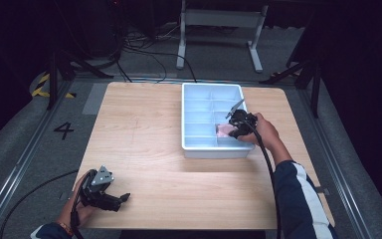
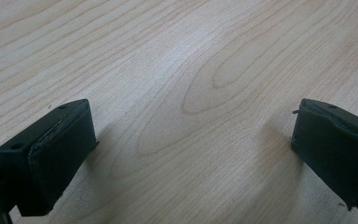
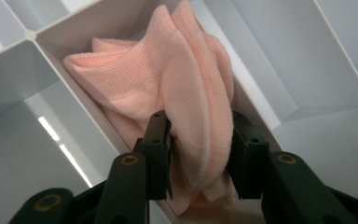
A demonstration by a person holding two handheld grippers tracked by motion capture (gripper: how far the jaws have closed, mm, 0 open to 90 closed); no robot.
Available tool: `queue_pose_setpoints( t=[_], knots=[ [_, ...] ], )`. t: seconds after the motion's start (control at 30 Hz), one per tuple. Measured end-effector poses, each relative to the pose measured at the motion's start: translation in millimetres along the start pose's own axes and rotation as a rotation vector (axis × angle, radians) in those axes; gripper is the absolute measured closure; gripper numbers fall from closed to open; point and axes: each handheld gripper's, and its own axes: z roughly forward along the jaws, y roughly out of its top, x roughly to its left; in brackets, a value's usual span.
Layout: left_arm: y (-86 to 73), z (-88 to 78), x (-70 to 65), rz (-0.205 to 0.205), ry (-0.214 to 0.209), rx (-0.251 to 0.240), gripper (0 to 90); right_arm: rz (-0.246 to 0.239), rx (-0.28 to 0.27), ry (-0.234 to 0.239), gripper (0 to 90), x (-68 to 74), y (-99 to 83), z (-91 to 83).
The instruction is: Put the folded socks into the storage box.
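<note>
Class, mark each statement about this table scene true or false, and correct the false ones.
1. The pink knitted cloth lies in a compartment of the white divided tray. True.
2. The left gripper is inside the tray. False: it rests near the wooden table's front left edge.
3. The left gripper's jaws stand wide apart with nothing between them. True.
4. The right gripper has a blue cup between its jaws. False: the pink cloth is between them.
</note>
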Motion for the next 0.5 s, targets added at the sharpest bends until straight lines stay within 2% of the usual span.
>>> queue_pose_setpoints(
  t=[0.03,0.27,0.33,0.5],
  knots=[
    [0.0,0.0,0.0,0.0,0.0,0.0,0.0,0.012,-0.001,-0.009,58.4,-0.2,-0.3,-0.5],
    [0.0,0.0,0.0,0.0,0.0,0.0,0.0,0.045,-0.049,0.007,52.3,-4.2,-5.7,-8.6],
    [0.0,0.0,-0.1,-0.001,0.0,0.0,0.0,0.056,-0.058,-0.004,49.0,-4.6,-6.7,-11.1],
    [0.0,-0.1,-0.1,-0.002,0.001,0.001,0.0,0.076,-0.086,0.004,46.9,-6.8,-10.5,-15.1]
  ],
)
